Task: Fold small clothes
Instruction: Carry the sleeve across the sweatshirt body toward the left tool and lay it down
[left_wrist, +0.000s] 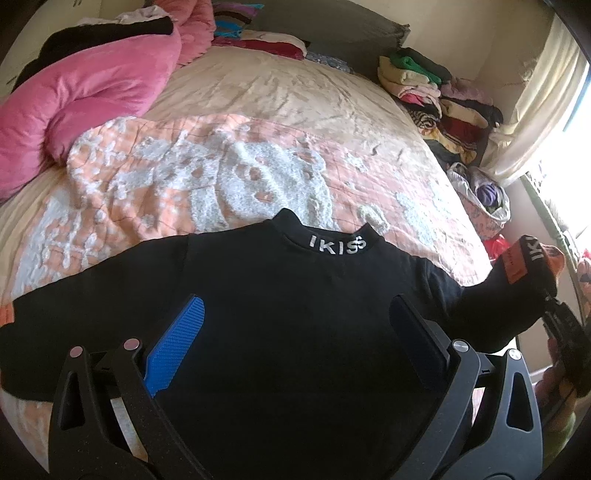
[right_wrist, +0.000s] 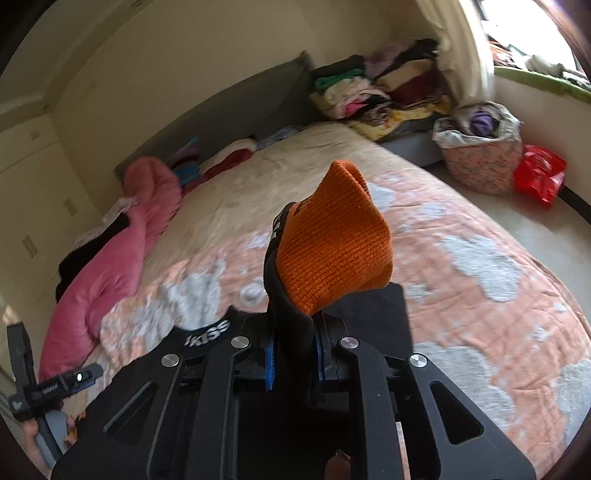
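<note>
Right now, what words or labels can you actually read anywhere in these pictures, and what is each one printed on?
"IKISS": white letters on the collar of the black top.
"IKI...": white letters on the lifted sleeve, cut off by the orange cuff.
Small print on the sleeve's orange patch: too small to read.

I see a bed (left_wrist: 280, 92) with a beige sheet. A peach quilt (left_wrist: 207, 173) with white fuzzy patches is spread over its near part, and a black top (left_wrist: 295, 295) lies on the quilt, collar away from me. A bunched pink duvet (left_wrist: 85, 96) rests along the left side. Folded clothes (left_wrist: 273, 40) sit by the headboard.
</note>
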